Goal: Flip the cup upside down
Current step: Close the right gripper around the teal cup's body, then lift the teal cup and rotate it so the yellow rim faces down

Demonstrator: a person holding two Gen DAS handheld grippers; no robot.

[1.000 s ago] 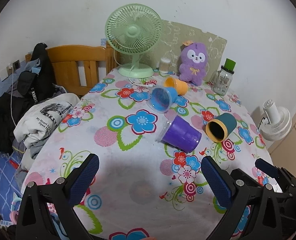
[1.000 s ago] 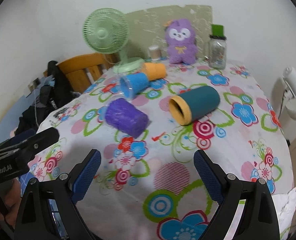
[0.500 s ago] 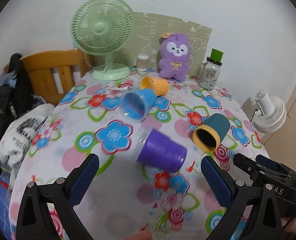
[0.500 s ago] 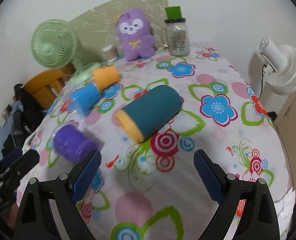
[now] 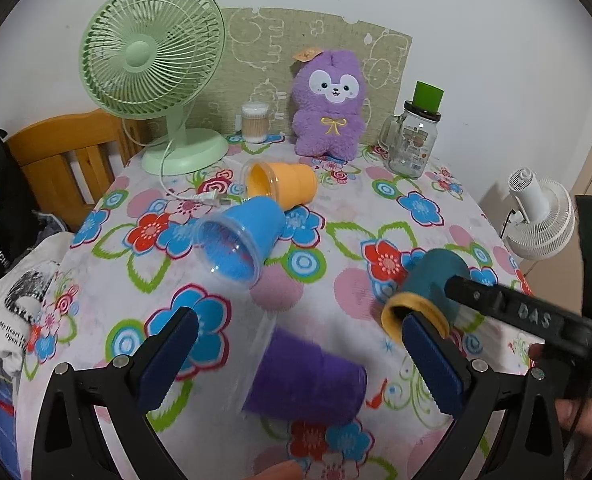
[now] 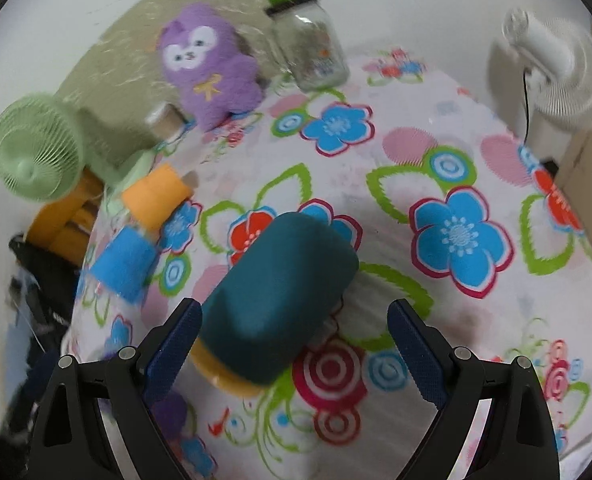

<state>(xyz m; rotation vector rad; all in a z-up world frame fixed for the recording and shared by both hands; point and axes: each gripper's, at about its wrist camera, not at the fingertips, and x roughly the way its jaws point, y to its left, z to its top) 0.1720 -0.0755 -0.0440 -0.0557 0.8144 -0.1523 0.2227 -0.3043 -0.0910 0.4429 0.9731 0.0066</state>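
We hold right gripper [image 6: 292, 344] spread wide, teal cup [image 6: 280, 300] on its side between fingers, ungripped; left gripper [image 5: 296, 360] wide, purple cup [image 5: 308, 376] lying between fingers; no flip begun

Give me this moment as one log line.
left gripper: open, above purple cup | right gripper: open, around teal cup | cups: on their sides

Four cups lie on their sides on the table [image 5: 108, 272]. The desk fan [image 5: 152, 68], plush toy [image 5: 330, 108] and glass jar [image 5: 412, 140] stand left to right behind them.
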